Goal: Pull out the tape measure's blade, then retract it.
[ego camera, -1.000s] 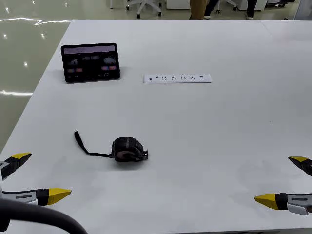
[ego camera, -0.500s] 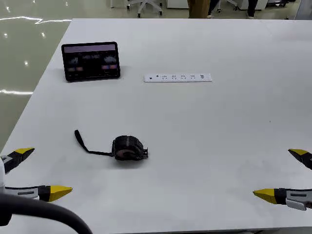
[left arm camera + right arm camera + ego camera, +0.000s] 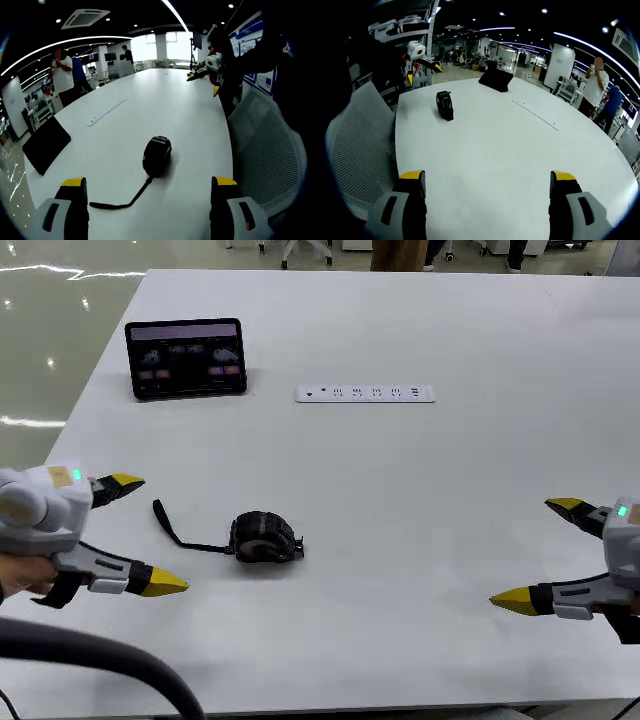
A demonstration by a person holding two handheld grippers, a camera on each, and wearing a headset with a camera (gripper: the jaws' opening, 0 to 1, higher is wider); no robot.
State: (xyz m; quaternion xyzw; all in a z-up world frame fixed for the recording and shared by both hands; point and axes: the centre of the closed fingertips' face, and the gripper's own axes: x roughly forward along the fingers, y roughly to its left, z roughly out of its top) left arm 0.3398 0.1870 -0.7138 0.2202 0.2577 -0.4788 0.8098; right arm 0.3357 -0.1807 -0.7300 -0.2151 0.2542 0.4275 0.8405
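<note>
A black tape measure (image 3: 263, 537) lies on the white table (image 3: 400, 470), its black wrist strap (image 3: 172, 531) trailing to the left. My left gripper (image 3: 140, 533) stands open just left of the strap, yellow tips spread wide. In the left gripper view the tape measure (image 3: 157, 155) sits a short way ahead between my jaws, with the strap (image 3: 122, 200) running back toward me. My right gripper (image 3: 545, 552) is open at the table's right side, well apart from the tape. In the right gripper view the tape measure (image 3: 444, 104) is far off, with the left gripper (image 3: 420, 55) beyond it.
A dark tablet (image 3: 185, 358) stands propped at the back left and a white power strip (image 3: 365, 393) lies at the back centre. A grey mesh chair back (image 3: 272, 150) stands by the near table edge. People stand in the room beyond the table.
Both grippers have moved up and inward over the table; the left one now sits close beside the strap. The tape measure has not moved.
</note>
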